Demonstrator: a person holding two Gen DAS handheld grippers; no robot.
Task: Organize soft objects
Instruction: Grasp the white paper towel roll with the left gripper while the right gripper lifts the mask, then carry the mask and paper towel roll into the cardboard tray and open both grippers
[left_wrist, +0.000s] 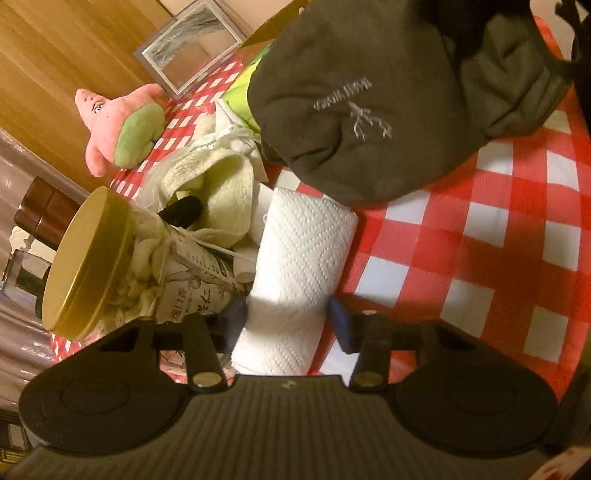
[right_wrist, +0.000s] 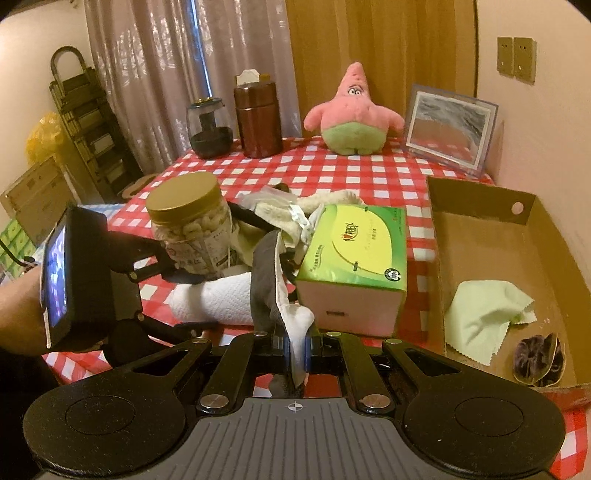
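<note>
Socks first: my right gripper (right_wrist: 297, 350) squeezes a grey and white sock (right_wrist: 275, 295), and it hangs up over the near edge of the table (right_wrist: 332, 166). My left gripper (left_wrist: 286, 314) is around the white paper towel roll (left_wrist: 299, 258), which lies on the table near that same edge. Its fingers (left_wrist: 340, 325) sit on each side of the roll, partly shut; I cannot tell if they press it. A nut jar (right_wrist: 188, 225) stands just beside the roll. The cardboard box (right_wrist: 480, 229) at the right edge holds a green cloth (right_wrist: 484, 317).
</note>
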